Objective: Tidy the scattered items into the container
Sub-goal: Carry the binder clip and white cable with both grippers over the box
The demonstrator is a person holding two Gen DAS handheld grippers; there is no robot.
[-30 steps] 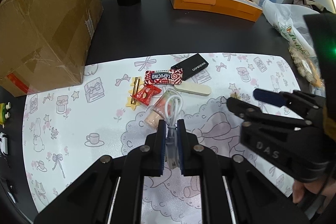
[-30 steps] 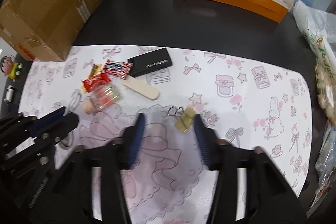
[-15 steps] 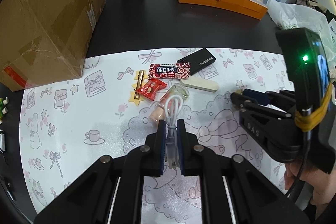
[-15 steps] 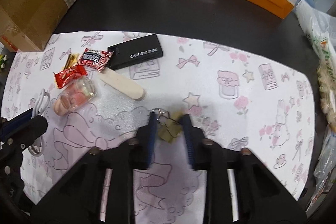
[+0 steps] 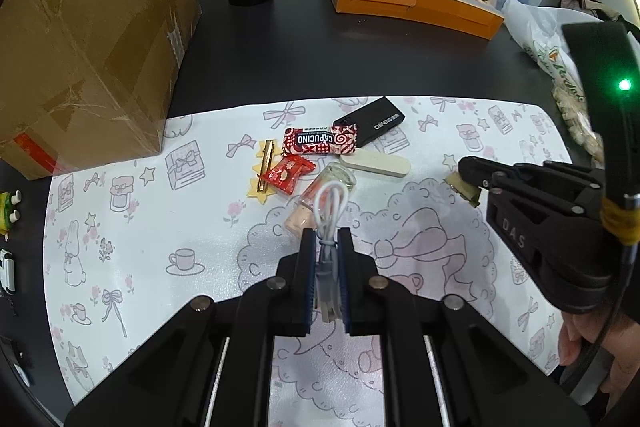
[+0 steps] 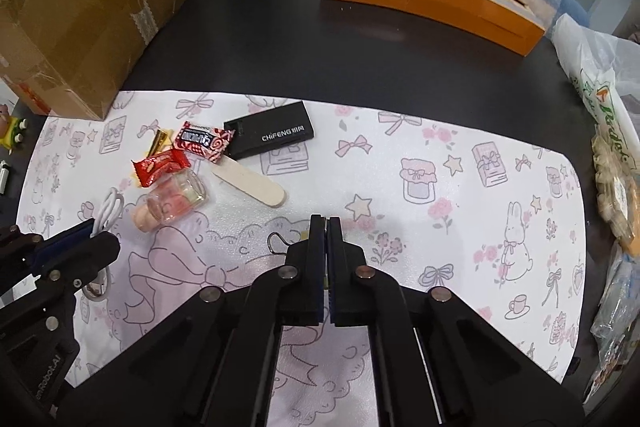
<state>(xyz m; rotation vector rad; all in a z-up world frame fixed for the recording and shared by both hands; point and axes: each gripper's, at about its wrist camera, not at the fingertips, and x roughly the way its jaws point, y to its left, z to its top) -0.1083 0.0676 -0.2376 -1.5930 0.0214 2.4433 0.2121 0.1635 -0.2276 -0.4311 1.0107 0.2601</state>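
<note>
My left gripper (image 5: 325,253) pinches the coiled white cable (image 5: 329,203); my right gripper (image 6: 326,239) is clamped on the small gold binder clip (image 5: 464,187), at three o'clock of the scattered snacks.

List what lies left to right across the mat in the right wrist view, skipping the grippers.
white cable → red candy → glass jar → wooden stick → black case
</note>
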